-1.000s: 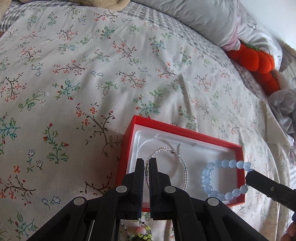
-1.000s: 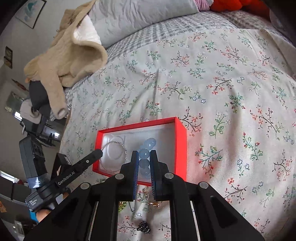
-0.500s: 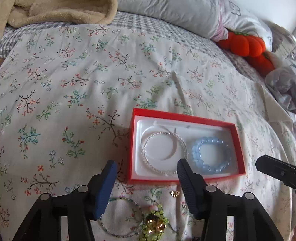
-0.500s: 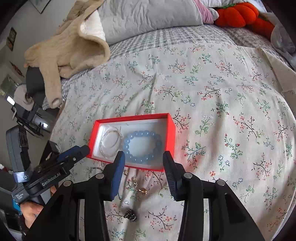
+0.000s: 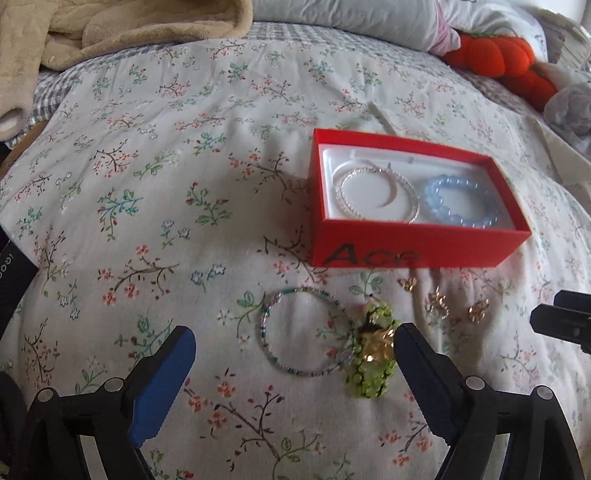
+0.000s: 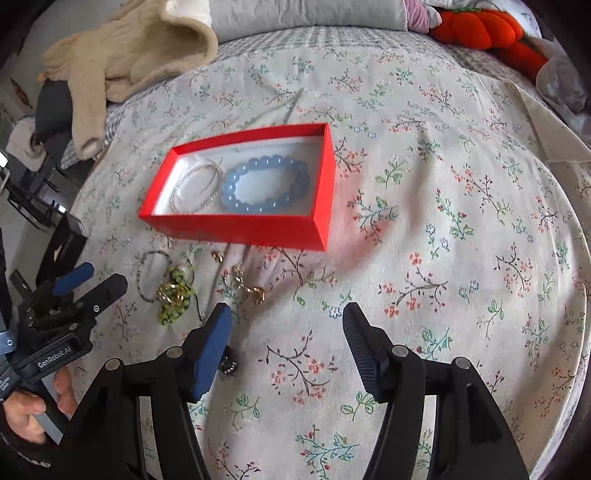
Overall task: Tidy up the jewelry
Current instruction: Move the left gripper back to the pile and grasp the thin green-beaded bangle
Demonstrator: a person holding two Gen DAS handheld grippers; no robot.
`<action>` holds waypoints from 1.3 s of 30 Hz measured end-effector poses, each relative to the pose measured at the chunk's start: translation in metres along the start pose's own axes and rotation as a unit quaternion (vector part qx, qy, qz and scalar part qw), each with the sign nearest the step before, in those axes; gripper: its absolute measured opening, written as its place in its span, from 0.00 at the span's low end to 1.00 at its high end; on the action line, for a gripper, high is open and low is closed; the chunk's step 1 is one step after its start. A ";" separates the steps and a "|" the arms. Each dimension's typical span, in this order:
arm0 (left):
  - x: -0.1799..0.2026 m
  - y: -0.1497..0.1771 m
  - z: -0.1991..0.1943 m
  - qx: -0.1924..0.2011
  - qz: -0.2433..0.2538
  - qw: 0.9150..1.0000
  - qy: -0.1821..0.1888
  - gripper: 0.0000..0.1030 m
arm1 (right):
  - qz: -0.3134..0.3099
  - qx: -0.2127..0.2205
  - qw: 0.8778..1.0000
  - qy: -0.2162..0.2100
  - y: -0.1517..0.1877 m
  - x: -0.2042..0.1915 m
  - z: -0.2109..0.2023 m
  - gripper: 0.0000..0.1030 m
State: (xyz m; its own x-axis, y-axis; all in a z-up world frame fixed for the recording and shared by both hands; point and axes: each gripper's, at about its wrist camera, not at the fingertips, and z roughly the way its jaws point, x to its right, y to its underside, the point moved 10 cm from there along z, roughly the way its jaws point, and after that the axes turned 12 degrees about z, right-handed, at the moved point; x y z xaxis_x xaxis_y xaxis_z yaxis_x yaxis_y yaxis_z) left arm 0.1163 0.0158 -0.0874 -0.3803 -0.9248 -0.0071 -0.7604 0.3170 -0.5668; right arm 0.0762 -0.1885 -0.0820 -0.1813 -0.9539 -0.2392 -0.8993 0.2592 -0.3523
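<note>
While the red box sits on the floral bedspread with its white lining showing, it holds two bracelets side by side: a thin silver bangle on the left and a pale blue beaded bracelet on the right, the two touching or nearly so. Just near of the box, loose on the fabric, lie a thin green-beaded hoop, a lime-green beaded piece with a gold charm touching the hoop's right side, and a few small gold earrings further right. A small dark item lies nearest, beside the right gripper's left finger. The left gripper hangs with its jaws spread wide, framing the hoop and green piece and gripping nothing. The right gripper is likewise wide apart and empty, over bare bedspread near the earrings. Far off, a beige blanket lies at the left and orange plush pumpkins at the right.
</note>
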 end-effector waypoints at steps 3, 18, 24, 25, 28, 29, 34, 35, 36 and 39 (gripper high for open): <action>-0.005 0.014 0.007 -0.010 0.002 1.000 -0.006 0.88 | -0.004 -0.016 1.000 0.013 0.012 0.002 0.011 0.64; -0.014 0.026 0.033 -0.028 0.054 0.998 -0.012 0.88 | -0.051 -0.036 0.995 0.084 0.016 0.007 0.029 0.64; -0.013 0.015 0.037 -0.017 0.015 0.999 0.025 0.79 | -0.066 -0.038 0.993 0.093 0.019 0.007 0.027 0.64; -0.014 0.014 0.039 -0.018 0.008 0.999 0.027 0.76 | -0.069 -0.041 0.993 0.089 0.020 0.006 0.027 0.64; -0.015 0.011 0.043 -0.024 -0.002 0.999 0.032 0.46 | -0.073 -0.044 0.992 0.089 0.022 0.003 0.029 0.64; -0.014 0.011 0.045 -0.029 -0.001 0.999 0.032 0.27 | -0.074 -0.044 0.992 0.090 0.022 0.003 0.029 0.64; -0.018 0.011 0.050 -0.046 -0.019 0.998 0.038 0.00 | -0.078 -0.042 0.993 0.074 0.020 -0.005 0.028 0.64; -0.019 0.011 0.051 -0.047 -0.024 0.998 0.040 0.00 | -0.078 -0.042 0.994 0.070 0.021 -0.007 0.028 0.64; -0.020 0.012 0.051 -0.049 -0.029 0.997 0.042 0.00 | -0.080 -0.042 0.994 0.065 0.021 -0.010 0.028 0.64; -0.020 0.014 0.049 -0.046 -0.038 0.997 0.048 0.00 | -0.082 -0.044 0.994 0.052 0.021 -0.018 0.028 0.64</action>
State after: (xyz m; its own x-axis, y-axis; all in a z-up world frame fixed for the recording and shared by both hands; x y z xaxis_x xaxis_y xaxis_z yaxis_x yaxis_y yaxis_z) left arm 0.1389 0.0287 -0.1353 -0.3652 -0.9239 0.1139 -0.8321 0.2691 -0.4850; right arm 0.0716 -0.1620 -0.1109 -0.0663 -0.9939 -0.0886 -0.9505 0.0899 -0.2975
